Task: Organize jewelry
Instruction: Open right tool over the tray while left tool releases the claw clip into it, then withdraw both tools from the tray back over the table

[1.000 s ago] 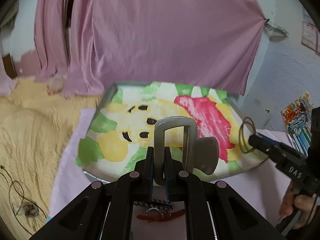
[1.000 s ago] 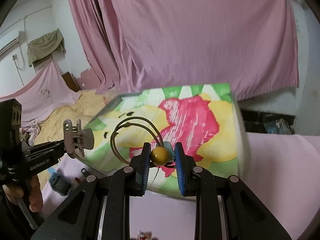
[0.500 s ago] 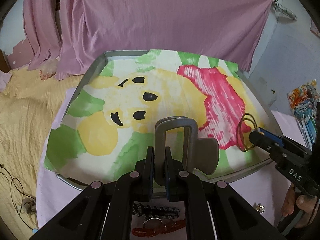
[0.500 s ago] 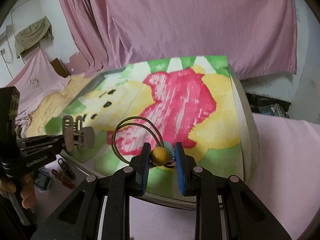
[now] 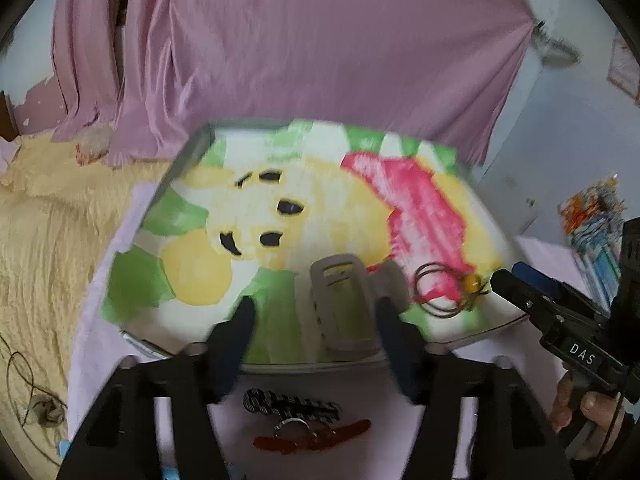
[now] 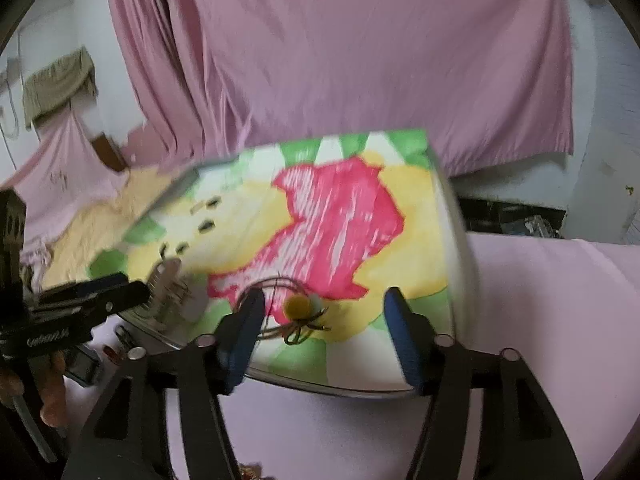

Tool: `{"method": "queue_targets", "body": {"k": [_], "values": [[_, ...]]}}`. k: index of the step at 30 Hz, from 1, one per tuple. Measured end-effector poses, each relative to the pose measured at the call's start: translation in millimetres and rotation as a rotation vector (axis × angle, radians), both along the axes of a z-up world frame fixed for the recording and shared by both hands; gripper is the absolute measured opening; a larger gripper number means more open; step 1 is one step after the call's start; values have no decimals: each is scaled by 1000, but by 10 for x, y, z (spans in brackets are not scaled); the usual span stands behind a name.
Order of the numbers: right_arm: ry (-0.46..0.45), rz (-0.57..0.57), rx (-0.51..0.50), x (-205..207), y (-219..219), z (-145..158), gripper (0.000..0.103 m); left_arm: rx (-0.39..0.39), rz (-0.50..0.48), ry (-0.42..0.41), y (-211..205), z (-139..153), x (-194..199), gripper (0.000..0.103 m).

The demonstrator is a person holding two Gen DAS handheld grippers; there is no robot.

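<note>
Both grippers, clamped a second ago, now gape wide: left gripper (image 5: 314, 316) dropped the grey plastic claw clip (image 5: 344, 304) at the painted metal tray's (image 5: 188, 152) 6 o'clock; right gripper (image 6: 324, 316) released the yellow-beaded brown hair tie (image 6: 298, 306) beside it. Both placed.

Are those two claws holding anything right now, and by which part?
Nothing. Both claws are open: the grey hair clip lies loose on the tray between the left claw fingers, the beaded hair tie before the right claw.

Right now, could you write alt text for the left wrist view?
The open left gripper frames a grey hair clip lying on a colourful tray. Beside it lies a hair tie; the right gripper is at right.
</note>
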State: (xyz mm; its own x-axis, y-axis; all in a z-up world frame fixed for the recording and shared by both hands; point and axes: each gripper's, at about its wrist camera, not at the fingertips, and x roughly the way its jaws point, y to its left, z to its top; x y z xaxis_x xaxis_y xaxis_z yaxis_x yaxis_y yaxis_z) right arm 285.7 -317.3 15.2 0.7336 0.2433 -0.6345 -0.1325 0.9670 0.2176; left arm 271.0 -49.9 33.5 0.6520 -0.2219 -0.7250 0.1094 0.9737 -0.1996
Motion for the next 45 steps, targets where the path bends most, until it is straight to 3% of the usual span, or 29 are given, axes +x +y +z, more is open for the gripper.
{"method": "queue_targets", "body": {"k": [1,9,16,30,45], "values": [[-22,-9,8,-46,-24,37,64,-5,9,-28,14,33,-51,79],[-213,-37,5,-565,-71,242,92,-29,79,-237,120,203,-526,96],[-327,-43,-37,-1034,-18,345,97,-12,118,-391,152,215,-988,102],[-443,-102,-101,-1867,30,291,101,84,101,-462,109,77,-1641,102],[-472,-103,-162,-2223,171,149,101,106,118,-475,221,-58,-1982,102]]}}
